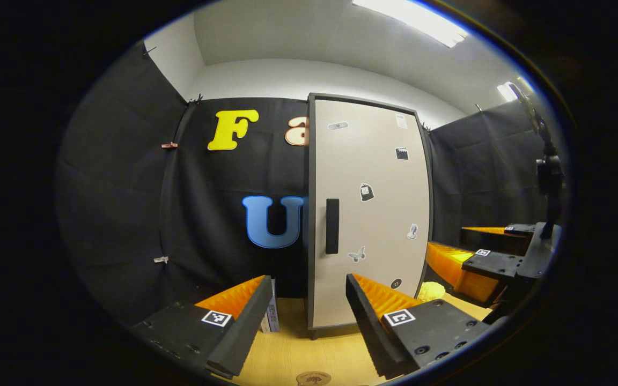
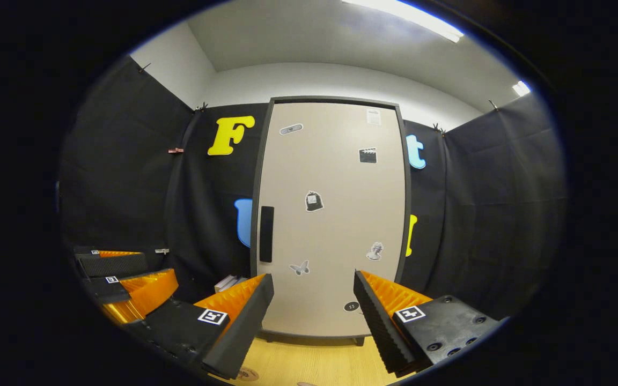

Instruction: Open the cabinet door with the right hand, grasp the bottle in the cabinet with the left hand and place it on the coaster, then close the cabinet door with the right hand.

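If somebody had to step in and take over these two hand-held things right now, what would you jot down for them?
Right tool: open, holding nothing, facing the cabinet door; not yet on the handle.
Left tool: open, holding nothing, also facing the cabinet, to the left of the right tool.
Cabinet door: shut, handle on its left edge. The bottle is presumably behind it.
Coaster: on the wooden table, just below the left tool.
Done: nothing.
Left: right tool opens the door, left tool takes the bottle to the coaster, right tool closes the door.
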`<state>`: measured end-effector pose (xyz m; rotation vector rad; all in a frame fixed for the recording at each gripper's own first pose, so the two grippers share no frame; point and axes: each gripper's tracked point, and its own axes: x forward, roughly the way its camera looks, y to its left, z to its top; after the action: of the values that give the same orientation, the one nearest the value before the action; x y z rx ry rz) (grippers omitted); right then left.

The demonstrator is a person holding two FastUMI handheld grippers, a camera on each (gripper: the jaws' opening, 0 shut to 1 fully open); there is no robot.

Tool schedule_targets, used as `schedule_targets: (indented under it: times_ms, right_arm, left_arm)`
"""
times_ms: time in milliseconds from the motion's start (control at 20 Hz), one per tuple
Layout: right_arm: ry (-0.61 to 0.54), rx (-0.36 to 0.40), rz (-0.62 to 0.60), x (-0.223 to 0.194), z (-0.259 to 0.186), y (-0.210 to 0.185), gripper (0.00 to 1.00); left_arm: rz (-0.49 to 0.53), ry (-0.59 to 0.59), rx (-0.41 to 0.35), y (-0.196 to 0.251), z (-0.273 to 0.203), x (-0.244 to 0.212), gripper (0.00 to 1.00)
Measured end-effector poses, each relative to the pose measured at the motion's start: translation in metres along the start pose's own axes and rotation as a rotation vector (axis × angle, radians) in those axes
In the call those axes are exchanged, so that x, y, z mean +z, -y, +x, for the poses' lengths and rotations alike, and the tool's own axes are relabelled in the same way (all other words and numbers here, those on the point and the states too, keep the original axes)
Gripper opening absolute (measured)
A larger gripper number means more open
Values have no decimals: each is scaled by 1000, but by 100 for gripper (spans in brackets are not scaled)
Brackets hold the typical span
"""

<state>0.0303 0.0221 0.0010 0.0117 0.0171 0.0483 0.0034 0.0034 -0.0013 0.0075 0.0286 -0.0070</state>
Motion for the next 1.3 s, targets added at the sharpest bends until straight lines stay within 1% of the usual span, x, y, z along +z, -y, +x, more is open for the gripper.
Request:
schedule_targets:
  times_ms: [100,350,500,650,800,950,1050,1150,1200,1250,1300]
  right_arm:
    - [7,29,-5,0,13,-6,97]
    - [11,142,27,-4,60,-42,97]
    - [34,162,12,-5,97,-60,97]
    - [47,181,27,-7,132,-81,97]
    - [44,165,52,-11,164,-93,97]
    - [41,116,64,-16,192,-94,96]
    - [39,103,72,-20,206,-96,94]
    - [43,89,82,-22,218,-97,94]
    - [42,66,82,-24,223,-95,94]
    - [41,47,82,-26,228,-93,90]
    - [37,22,79,-27,231,-90,83]
  left_arm:
    - [8,6,35,-6,4,1,89]
    - [-33,22,119,-23,8,6,90]
    - [-48,31,161,-37,9,7,90]
    - [-49,18,203,-55,8,3,90]
    - [-46,4,257,-79,3,-2,90]
    - [-48,-8,310,-102,-1,-6,92]
    - [-47,-17,360,-121,-8,-10,93]
    - [-49,-22,402,-136,-12,-12,94]
    - [-50,-25,416,-142,-14,-13,94]
    - [-48,-26,428,-147,-15,-13,93]
    - [-43,-28,438,-151,-16,-14,93]
